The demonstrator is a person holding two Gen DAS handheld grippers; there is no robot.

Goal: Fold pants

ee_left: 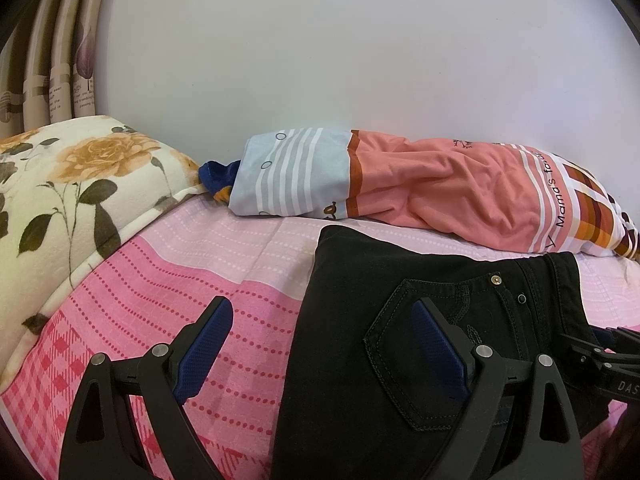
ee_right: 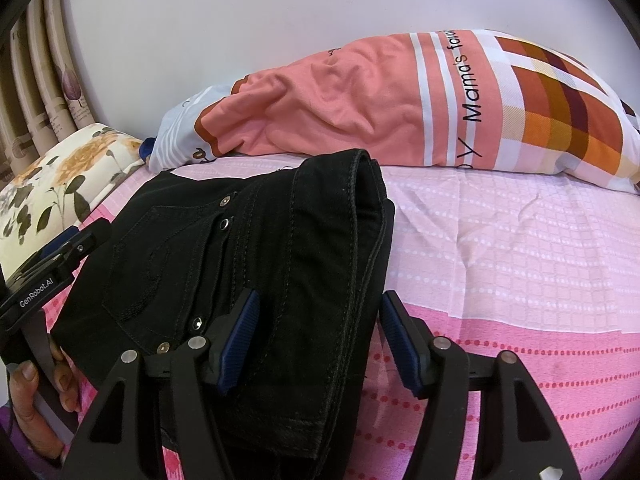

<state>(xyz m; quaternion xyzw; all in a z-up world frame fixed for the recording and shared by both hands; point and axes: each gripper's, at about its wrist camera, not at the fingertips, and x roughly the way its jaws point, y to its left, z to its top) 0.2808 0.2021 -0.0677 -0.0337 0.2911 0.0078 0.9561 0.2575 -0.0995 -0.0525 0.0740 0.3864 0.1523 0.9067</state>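
Observation:
Black pants (ee_left: 400, 264) (ee_right: 280, 220) lie folded into a thick bundle on the pink bed sheet (ee_left: 224, 280) (ee_right: 500, 260), with a back pocket and rivets facing up. My left gripper (ee_left: 320, 308) is wide open and straddles the bundle's left edge: one finger over the sheet, the other over the pocket. My right gripper (ee_right: 320, 298) is open across the bundle's right edge. Its left finger is on the black cloth and its right finger over the sheet beside the seam. Neither pair of pads presses the cloth.
A salmon and plaid pillow (ee_left: 440, 188) (ee_right: 360, 92) lies along the white wall behind the pants. A floral blanket (ee_left: 80, 184) (ee_right: 60, 184) is heaped at the left, with curtains (ee_left: 52, 60) behind it. A hand (ee_right: 32, 392) holds the left gripper's handle.

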